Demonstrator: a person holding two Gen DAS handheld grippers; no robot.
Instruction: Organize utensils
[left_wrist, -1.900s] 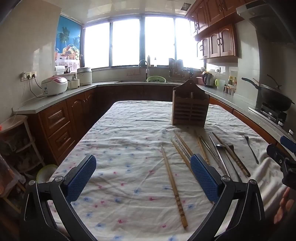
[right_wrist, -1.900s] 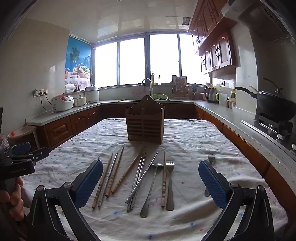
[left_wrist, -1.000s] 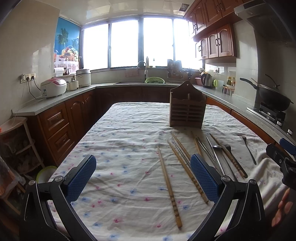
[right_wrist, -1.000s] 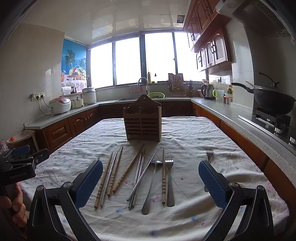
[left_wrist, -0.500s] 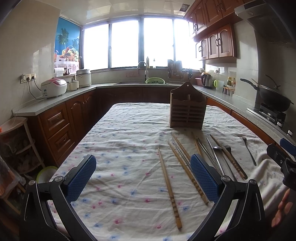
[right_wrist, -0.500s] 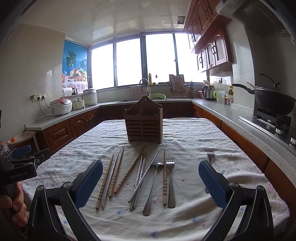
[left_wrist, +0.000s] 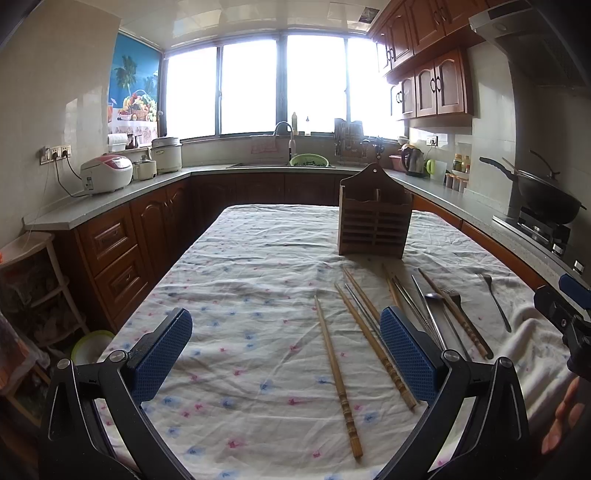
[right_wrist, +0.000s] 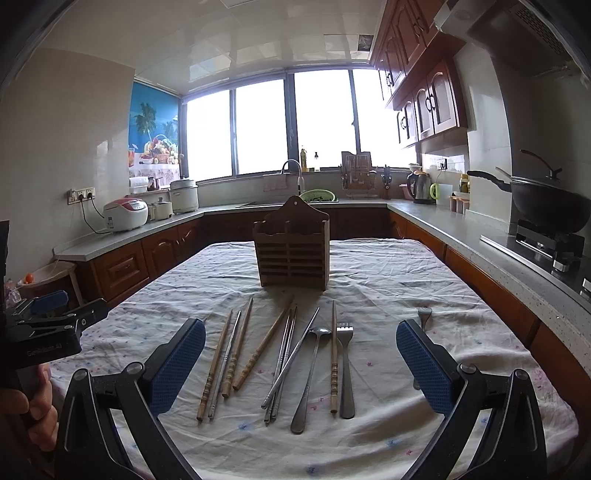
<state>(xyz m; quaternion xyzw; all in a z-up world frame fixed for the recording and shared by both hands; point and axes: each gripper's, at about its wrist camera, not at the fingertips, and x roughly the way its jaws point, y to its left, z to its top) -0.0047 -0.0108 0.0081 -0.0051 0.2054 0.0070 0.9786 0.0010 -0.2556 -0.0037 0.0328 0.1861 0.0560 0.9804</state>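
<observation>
L wrist view: left gripper jaws wide apart, empty, above tablecloth. Wooden chopstick lies lengthwise, thick end near cam.

R wrist view: right gripper spread wide, empty. Chopsticks, spoon, fork lie lengthwise, tips twd wooden holder upright mid-table.

Open tablecloth is left free on the left side; passage ahead is blocked by the wooden utensil holder, with chopsticks and cutlery laid before it.
</observation>
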